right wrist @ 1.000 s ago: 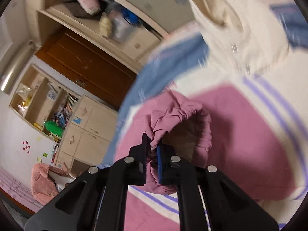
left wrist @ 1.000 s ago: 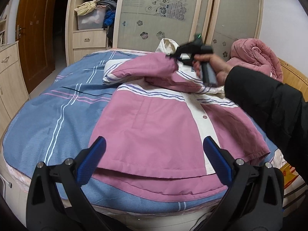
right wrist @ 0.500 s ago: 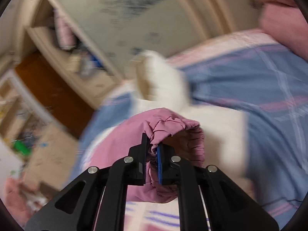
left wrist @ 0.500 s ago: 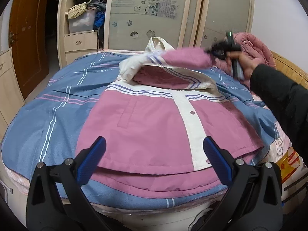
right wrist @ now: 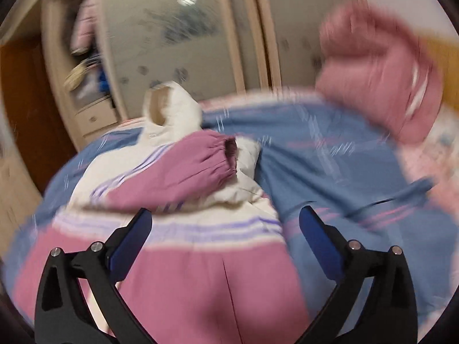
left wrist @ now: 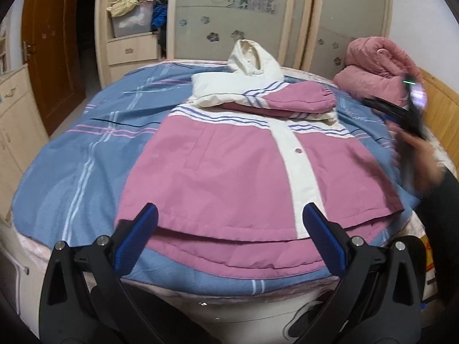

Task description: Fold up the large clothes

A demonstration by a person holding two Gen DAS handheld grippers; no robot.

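Blue striped bedspread (left wrist: 86,154); wardrobe (left wrist: 243,14); wooden door (left wrist: 48,51)

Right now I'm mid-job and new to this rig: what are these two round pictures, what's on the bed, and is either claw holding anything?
There is no robot. A person holds a two-finger gripper in each hand, and each gripper carries a wide-angle camera that looks out along its fingers. One picture comes from the left gripper, the other from the right gripper; the black and blue prongs at the bottom of each are that gripper's own fingers.

A pink and white hooded jacket lies flat on the bed's blue striped blanket, with one sleeve folded across its chest. A folded pink coat sits at the far right.

Neither gripper holds anything. The left one stands open above the hem. The right one's jaws have just been opening, with nothing between them; the sleeve lies beyond them.
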